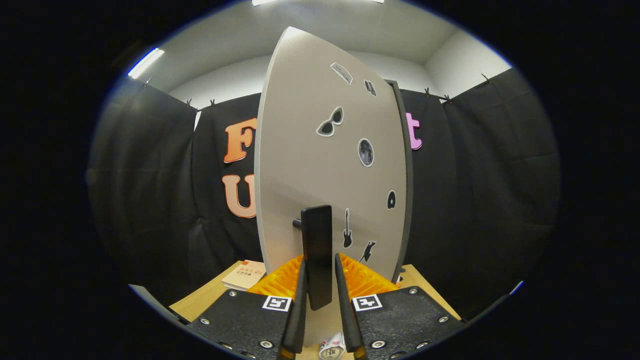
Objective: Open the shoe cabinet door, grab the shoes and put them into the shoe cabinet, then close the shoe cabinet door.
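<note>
Gripper view, door stage of the task. The gripper (318, 300) has its two fingers set on either side of the handle (317, 255), a flat, dark, upright bar standing off the shoe cabinet door (310, 165) on a short peg. The fingers lie close against the handle's two faces and appear to clamp it, though true contact on both sides is a judgement rather than a certainty. The door is a smooth, matte, pale grey panel with a rounded top corner, and it carries several cut-out stickers: sunglasses (330, 122), a moon disc (366, 152) and a small guitar (347, 229). A dark frame edge (406, 175) runs along its far side. The panel stands at an angle to the camera, which suggests it is partly swung, but whether it is opening or closing cannot be told. No shoes can be identified, and the cabinet interior is hidden behind the panel, so the loading step cannot be judged. A pale wooden table (200, 300) carries the cabinet; a small booklet (244, 274) lies near the table's left edge.
</note>
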The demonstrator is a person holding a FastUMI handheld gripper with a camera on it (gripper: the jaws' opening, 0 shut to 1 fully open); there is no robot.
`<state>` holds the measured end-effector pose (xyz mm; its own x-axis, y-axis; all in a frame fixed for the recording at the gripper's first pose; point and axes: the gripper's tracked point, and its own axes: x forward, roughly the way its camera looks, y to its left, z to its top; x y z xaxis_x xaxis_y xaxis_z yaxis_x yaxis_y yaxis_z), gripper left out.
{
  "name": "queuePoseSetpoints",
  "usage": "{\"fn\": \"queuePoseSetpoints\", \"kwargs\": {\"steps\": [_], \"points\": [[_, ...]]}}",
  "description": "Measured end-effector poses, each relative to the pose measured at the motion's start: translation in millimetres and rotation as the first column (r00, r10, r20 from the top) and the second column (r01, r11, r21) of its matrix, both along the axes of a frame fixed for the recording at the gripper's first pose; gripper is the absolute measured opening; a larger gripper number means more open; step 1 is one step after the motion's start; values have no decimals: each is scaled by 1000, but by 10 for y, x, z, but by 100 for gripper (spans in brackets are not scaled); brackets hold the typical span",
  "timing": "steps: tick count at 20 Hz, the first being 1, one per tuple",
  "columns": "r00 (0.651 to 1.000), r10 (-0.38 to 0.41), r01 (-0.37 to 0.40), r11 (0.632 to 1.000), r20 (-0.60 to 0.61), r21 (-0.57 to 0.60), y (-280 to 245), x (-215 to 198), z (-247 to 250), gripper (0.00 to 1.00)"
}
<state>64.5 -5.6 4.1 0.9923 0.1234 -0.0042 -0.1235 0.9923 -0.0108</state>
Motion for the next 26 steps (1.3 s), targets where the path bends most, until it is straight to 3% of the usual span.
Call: {"fn": "queuePoseSetpoints", "kwargs": {"steps": [8,19,26], "points": [[993,-122,122,991,2,-47,-514,-296,-8,30],[982,-190,190,981,0,-28,-1022,-450,-18,36],[979,-202,202,979,3,-20,-1211,-475,-19,47]]}}
